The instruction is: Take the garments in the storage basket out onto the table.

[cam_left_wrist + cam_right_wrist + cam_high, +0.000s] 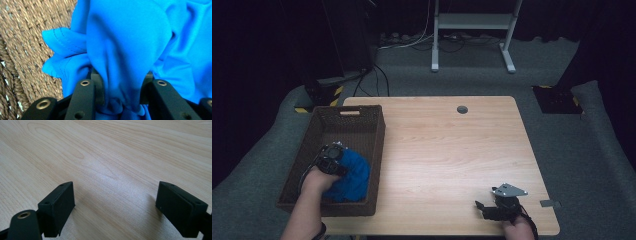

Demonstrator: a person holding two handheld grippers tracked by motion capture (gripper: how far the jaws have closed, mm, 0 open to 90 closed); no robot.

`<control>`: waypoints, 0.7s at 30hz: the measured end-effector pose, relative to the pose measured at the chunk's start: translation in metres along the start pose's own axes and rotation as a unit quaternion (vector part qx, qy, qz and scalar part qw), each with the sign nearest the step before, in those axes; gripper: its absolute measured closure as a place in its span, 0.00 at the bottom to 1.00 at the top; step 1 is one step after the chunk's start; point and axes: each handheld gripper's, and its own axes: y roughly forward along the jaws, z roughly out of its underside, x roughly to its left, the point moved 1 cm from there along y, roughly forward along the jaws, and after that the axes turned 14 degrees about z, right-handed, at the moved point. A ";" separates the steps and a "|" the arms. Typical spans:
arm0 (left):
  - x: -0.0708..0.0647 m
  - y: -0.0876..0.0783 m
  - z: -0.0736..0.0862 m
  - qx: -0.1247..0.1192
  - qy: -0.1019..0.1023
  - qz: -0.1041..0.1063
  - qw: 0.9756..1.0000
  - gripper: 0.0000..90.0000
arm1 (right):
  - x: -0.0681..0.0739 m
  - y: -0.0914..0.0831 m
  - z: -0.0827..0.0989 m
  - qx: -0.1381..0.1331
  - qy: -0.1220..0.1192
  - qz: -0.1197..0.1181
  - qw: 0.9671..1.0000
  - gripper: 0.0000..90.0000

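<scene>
Blue cloth (130, 42) lies bunched in the woven basket (362, 131) at the bench's (447, 150) left edge, with the left claw (337, 150) clamped on a fold. Near the front right corner, the right claw (116, 206) rests with jaws apart, holding nothing.

My left tool (332, 159) is black, with a dark cable behind it, and I wear a dark band at that wrist. Its two arms are matte black with brass-ringed screw holes. My right tool (486, 209) is also black and carries a grey three-cornered plate on top. Its pads (58, 206) are thick black blocks with small screw holes.
</scene>
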 end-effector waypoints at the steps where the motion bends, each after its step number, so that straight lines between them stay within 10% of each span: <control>1: -0.001 -0.001 0.000 -0.005 0.000 0.001 1.000 0.76 | 0.000 0.000 0.000 0.000 0.000 -0.001 1.000 0.17; 21: -0.018 -0.033 0.007 -0.130 0.024 0.034 0.991 0.77 | 0.000 0.000 0.000 0.000 0.000 -0.001 1.000 0.17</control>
